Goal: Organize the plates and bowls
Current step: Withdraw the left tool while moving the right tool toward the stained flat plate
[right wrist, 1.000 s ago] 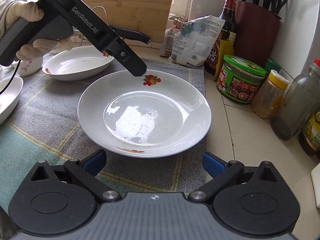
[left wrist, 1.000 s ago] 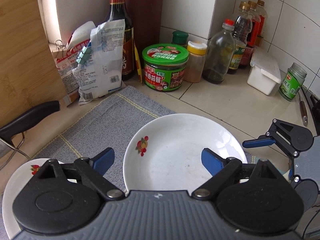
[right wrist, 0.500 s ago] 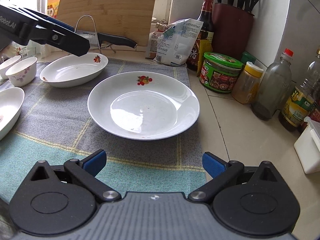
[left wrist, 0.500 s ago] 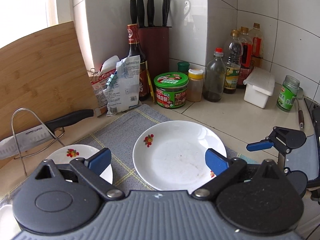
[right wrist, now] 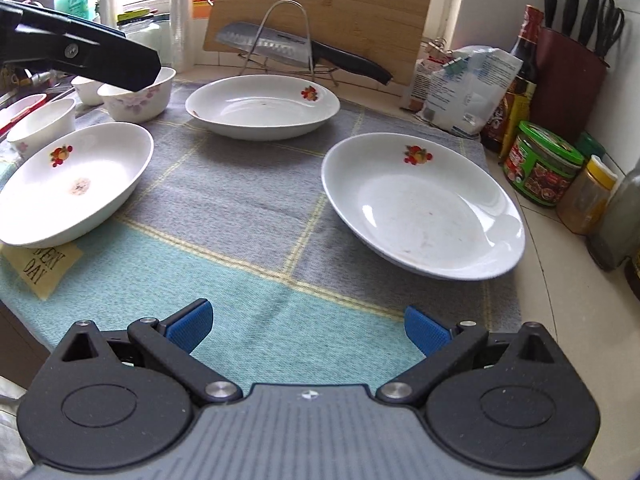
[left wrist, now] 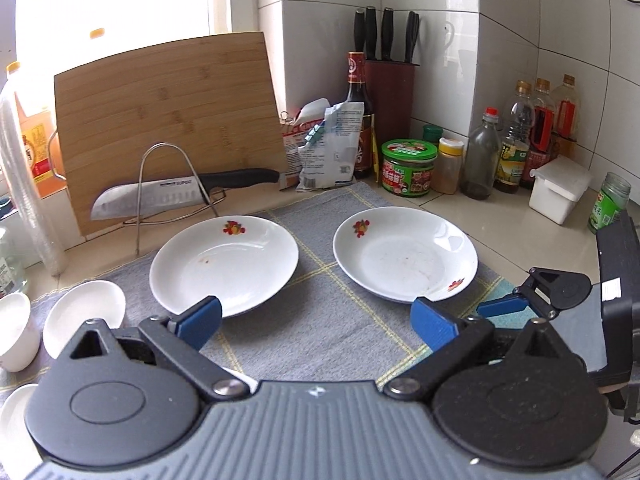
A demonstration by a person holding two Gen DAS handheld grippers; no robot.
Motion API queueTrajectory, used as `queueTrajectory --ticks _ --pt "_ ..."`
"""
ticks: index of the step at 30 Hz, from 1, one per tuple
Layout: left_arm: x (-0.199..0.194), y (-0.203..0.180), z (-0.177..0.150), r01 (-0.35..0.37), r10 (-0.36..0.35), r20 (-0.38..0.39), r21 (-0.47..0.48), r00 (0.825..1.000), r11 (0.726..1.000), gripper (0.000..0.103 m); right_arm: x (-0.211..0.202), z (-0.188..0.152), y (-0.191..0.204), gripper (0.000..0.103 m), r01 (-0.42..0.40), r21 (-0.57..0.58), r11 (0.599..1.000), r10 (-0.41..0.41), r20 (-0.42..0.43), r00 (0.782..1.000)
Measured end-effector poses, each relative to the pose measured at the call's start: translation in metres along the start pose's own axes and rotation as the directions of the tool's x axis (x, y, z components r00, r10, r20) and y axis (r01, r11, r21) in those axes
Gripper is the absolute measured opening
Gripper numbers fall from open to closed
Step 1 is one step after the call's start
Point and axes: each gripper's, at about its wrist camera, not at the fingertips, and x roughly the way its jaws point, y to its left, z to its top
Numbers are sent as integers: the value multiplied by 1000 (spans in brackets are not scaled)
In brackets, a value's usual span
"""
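On your far left, small white bowls (right wrist: 138, 94) crowd the edge of the checked cloth (right wrist: 248, 200) on the desk (left wrist: 500, 224); the nearest one carries a pale pink flower print. Your left tongs (left wrist: 316, 322) have just been opening and now stand wide apart with nothing between them, hovering over the cloth; seen from the right wrist, one black finger (right wrist: 88, 54) crosses in front of those bowls.

Next comes an oval dish (right wrist: 74, 188) whose long axis runs from near left to far right, its fruit motif at the far left rim. Under its near edge lies a yellow tag (right wrist: 42, 266) with upside-down writing, of which "DAY" is readable.

In the middle, a second plate (left wrist: 224, 264) sits flat, its fruit motif at the rim nearest the knife (left wrist: 180, 194) propped in a wire stand, blade marked "SUPOR". A bamboo board (left wrist: 168, 120) leans behind.

To the right, a third plate (left wrist: 405, 253) sits apart from the second, motif at the far rim.

Your right tongs (right wrist: 306, 330) are also spread, empty, above the turquoise part of the cloth.

Rightmost stand a green-lidded jar (left wrist: 408, 166) with Chinese lettering, sauce bottles and a knife block (left wrist: 390, 96).
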Motion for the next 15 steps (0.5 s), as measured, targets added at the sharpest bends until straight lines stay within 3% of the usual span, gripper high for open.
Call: queueTrajectory --ticks 8,15 --pt "-32 23 -24 12 -12 25 -10 1000 1000 101 -2 12 32 103 30 0 1000 -30 0 1000" --pt "-64 49 -57 48 -48 16 11 999 999 101 2 12 62 103 66 127 990 -58 -68 996"
